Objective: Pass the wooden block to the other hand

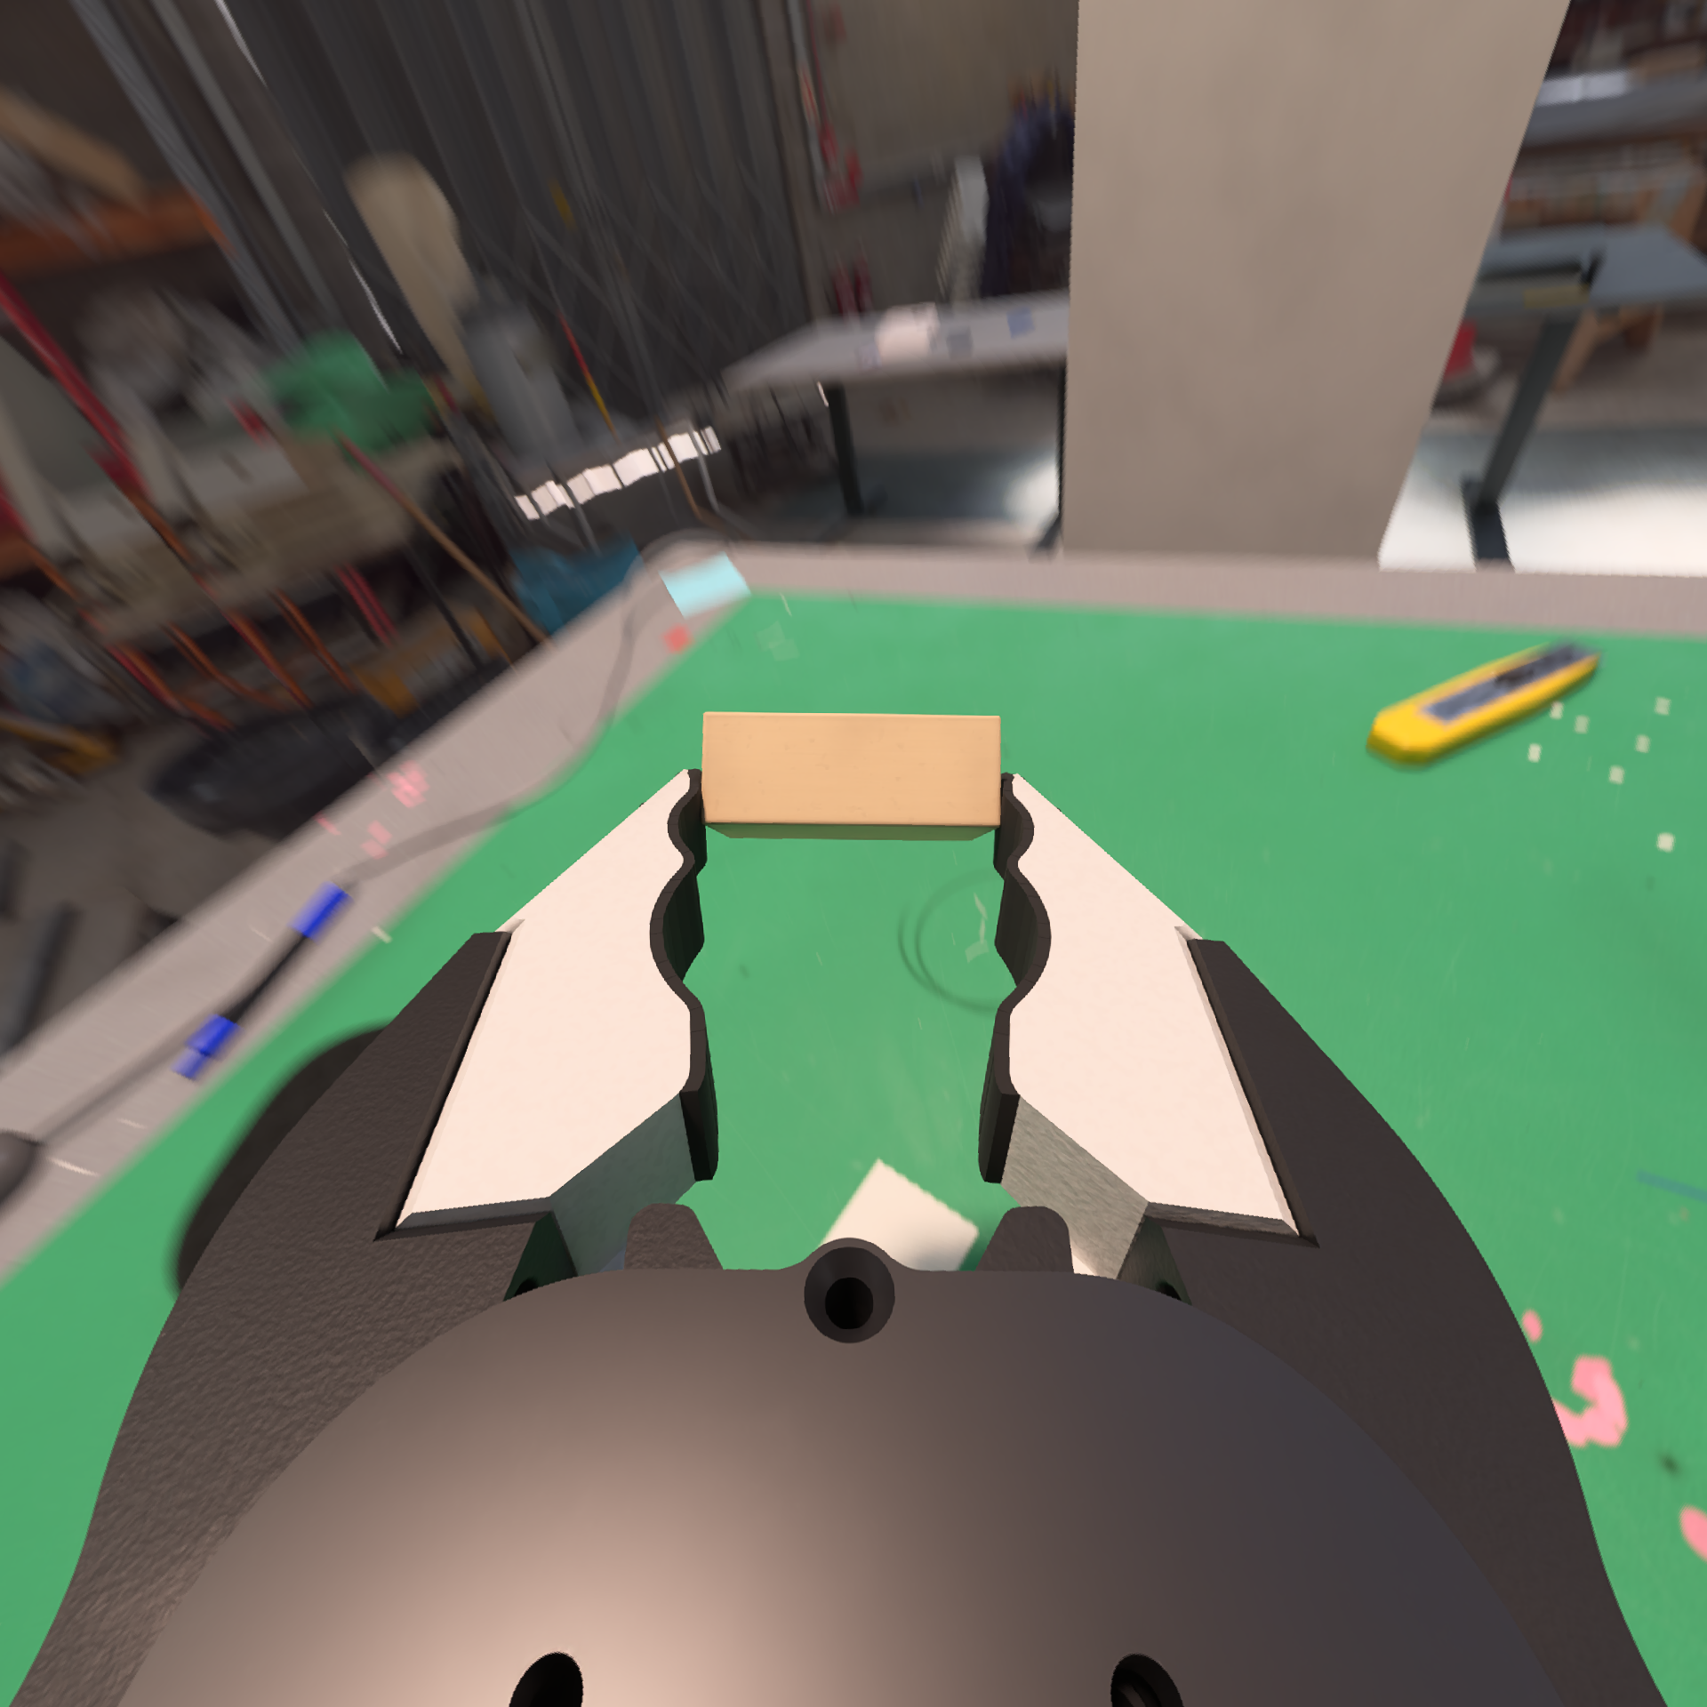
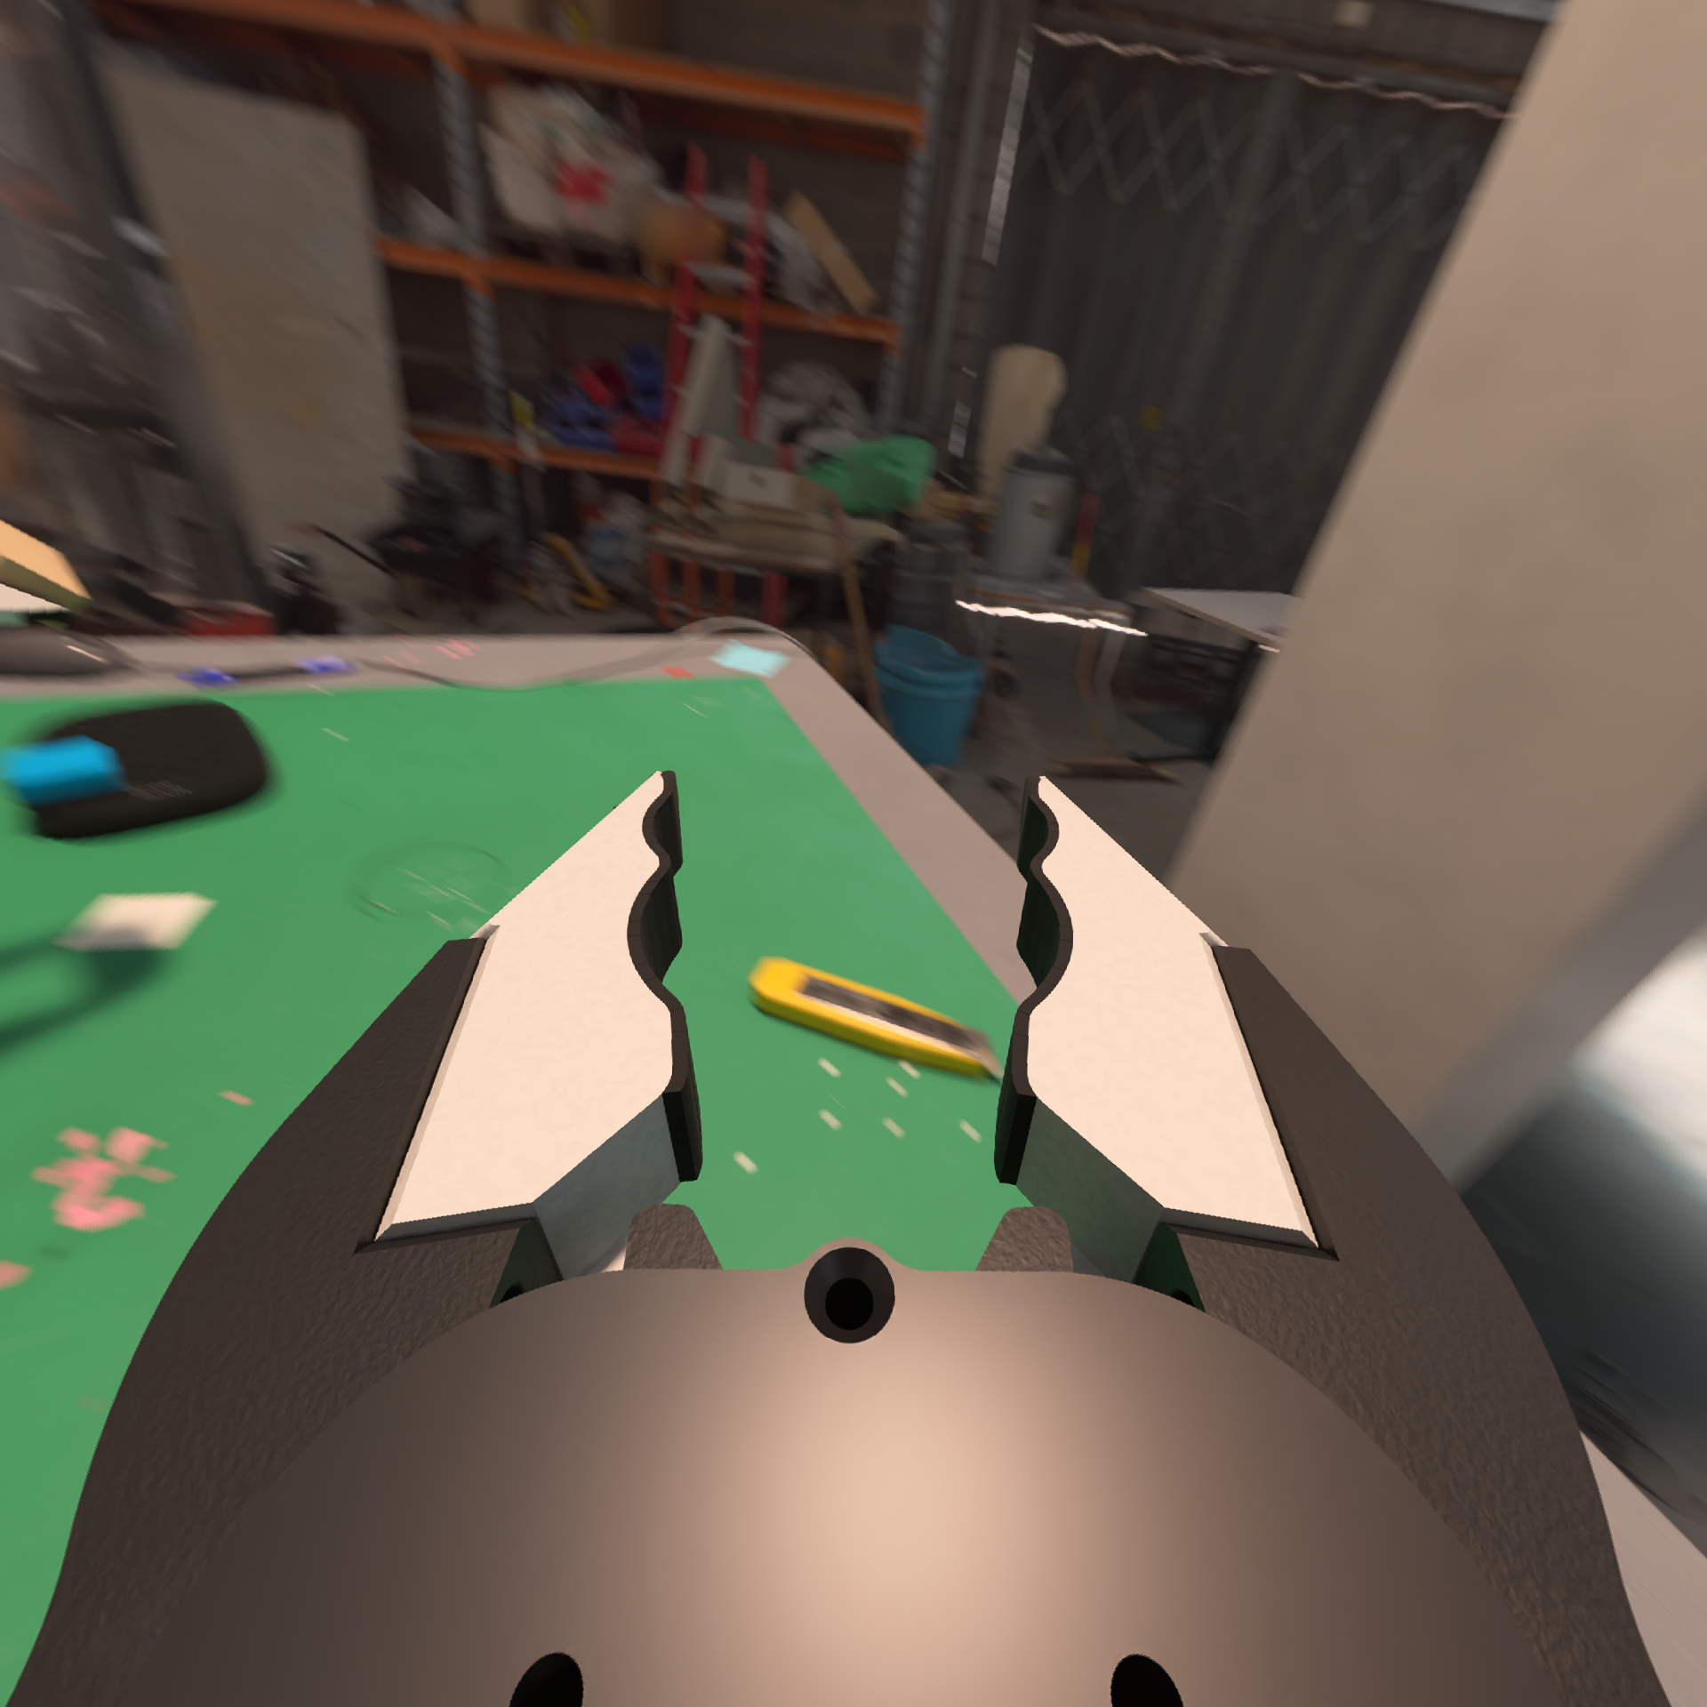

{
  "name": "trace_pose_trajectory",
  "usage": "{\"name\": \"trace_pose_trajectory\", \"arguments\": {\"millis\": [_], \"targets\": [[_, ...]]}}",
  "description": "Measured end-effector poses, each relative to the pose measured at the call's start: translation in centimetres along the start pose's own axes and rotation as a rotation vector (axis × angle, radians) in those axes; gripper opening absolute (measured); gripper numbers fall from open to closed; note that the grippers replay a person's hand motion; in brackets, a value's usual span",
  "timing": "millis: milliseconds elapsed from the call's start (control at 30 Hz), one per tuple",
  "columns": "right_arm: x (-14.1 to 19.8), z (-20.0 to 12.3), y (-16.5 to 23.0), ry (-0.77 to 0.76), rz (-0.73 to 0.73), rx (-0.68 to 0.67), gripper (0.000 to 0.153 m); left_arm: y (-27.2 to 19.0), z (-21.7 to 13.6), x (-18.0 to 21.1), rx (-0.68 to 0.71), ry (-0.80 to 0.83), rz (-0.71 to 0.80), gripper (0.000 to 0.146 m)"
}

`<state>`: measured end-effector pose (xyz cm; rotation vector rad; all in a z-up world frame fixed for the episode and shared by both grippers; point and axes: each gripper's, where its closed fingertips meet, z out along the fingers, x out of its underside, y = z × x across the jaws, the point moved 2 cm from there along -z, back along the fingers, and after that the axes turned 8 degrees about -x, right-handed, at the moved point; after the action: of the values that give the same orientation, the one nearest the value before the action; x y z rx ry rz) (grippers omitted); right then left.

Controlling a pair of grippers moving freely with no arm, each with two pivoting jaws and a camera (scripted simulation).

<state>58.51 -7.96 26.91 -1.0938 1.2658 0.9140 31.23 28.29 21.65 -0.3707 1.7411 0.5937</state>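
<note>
The wooden block (image 1: 850, 768) is a light tan rectangular bar. My left gripper (image 1: 850, 796) is shut on it, with the two fingertips pressing its short ends, and it hangs crosswise above the green mat (image 1: 1201, 924). My right gripper (image 2: 850, 794) is open and empty, hovering over the green mat (image 2: 554, 785) near the table's right edge. A tan corner (image 2: 42, 559) shows at the far left edge of the right wrist view; I cannot tell whether it is the block.
A yellow utility knife (image 1: 1478, 704) lies on the mat, below the right gripper's fingers (image 2: 868, 1016). A black pad (image 2: 185, 767) carries a blue block (image 2: 65, 771). A white paper square (image 2: 139, 919) lies nearby. A beige pillar (image 1: 1293, 277) stands behind the table's grey rim (image 1: 1201, 577).
</note>
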Motion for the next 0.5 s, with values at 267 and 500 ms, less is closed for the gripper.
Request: {"name": "trace_pose_trajectory", "arguments": {"millis": [267,500], "targets": [[-12.2,8.4,15.8,-0.095,0.298,-0.749,0.077,-4.1,-12.2,-15.4,-0.104,-0.464,0.247,0.063],[-18.3,7.9,28.3,-0.038,0.21,-1.225,0.105,-8.4,-16.6,-19.5,-0.197,-0.502,0.601,0.063]]}}
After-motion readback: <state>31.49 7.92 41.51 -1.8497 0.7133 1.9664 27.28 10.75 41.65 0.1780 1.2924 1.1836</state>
